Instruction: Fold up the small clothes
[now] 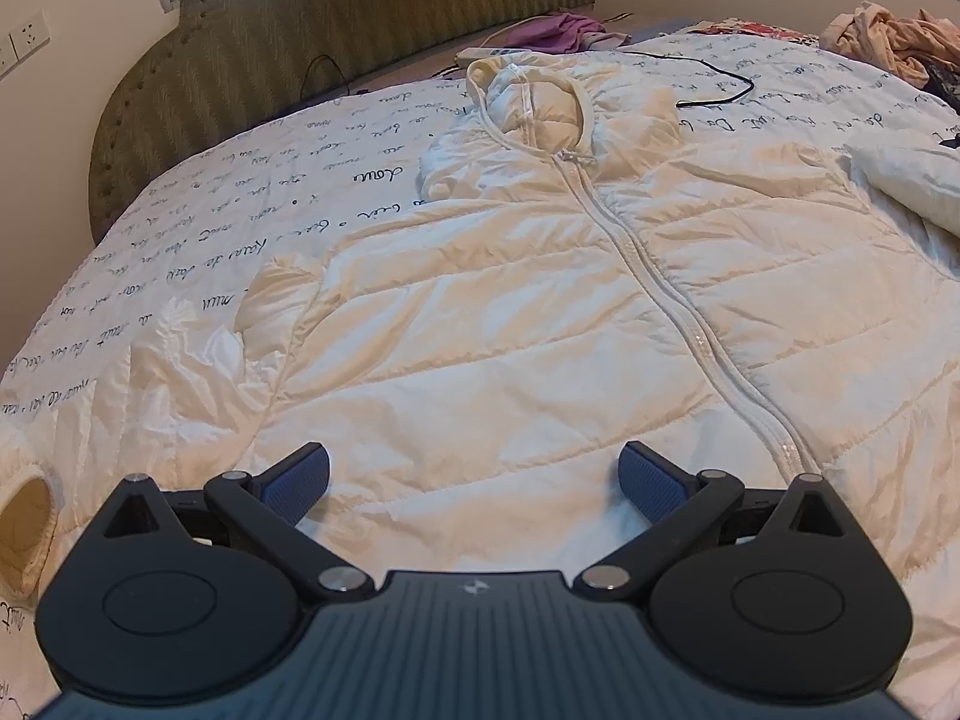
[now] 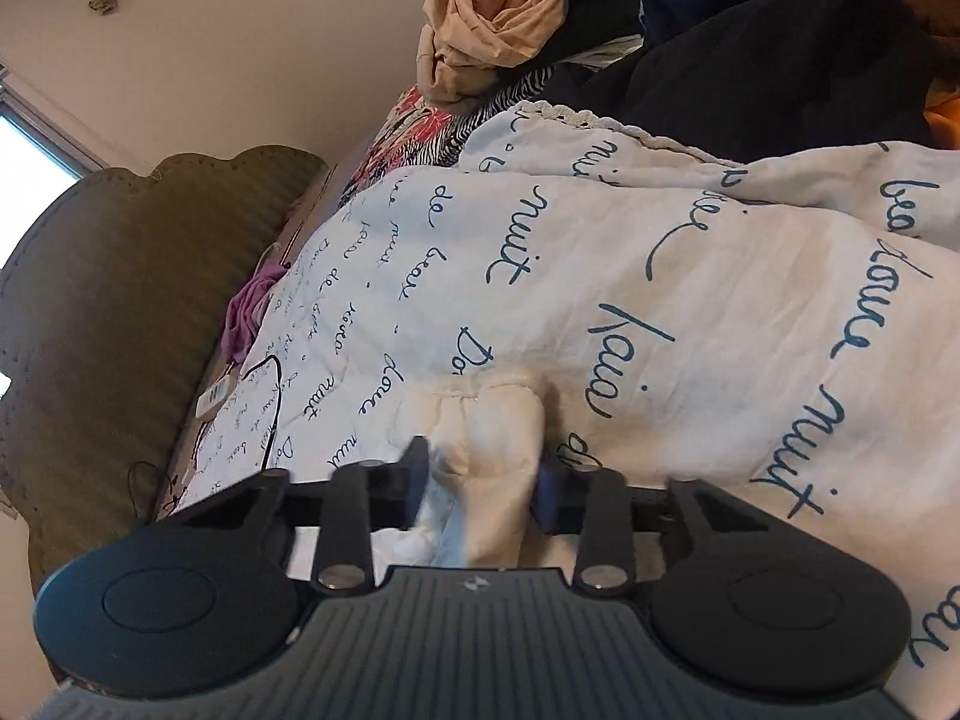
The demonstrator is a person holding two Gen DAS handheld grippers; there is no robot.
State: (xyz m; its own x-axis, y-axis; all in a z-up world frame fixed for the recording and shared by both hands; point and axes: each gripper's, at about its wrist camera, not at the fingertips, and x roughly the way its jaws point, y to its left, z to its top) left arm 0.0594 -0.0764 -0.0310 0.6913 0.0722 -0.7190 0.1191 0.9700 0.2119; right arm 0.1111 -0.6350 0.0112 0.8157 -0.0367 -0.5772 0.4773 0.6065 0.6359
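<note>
A cream quilted hooded jacket (image 1: 510,312) lies face up and zipped on the bed, hood toward the headboard. My left gripper (image 1: 474,474) is open just above its lower hem, left of the zipper (image 1: 672,300). One sleeve cuff (image 1: 27,516) lies at the far left. The other sleeve (image 1: 912,180) is lifted at the right edge. In the right wrist view my right gripper (image 2: 480,480) is shut on that sleeve's cuff (image 2: 486,432) and holds it above the bedspread.
The bedspread (image 1: 240,228) is white with blue handwriting. An olive headboard (image 1: 300,30) stands behind. A black cable (image 1: 720,84), a white remote (image 1: 486,53) and purple cloth (image 1: 564,30) lie near it. A pile of clothes (image 2: 498,24) sits at the bed's right side.
</note>
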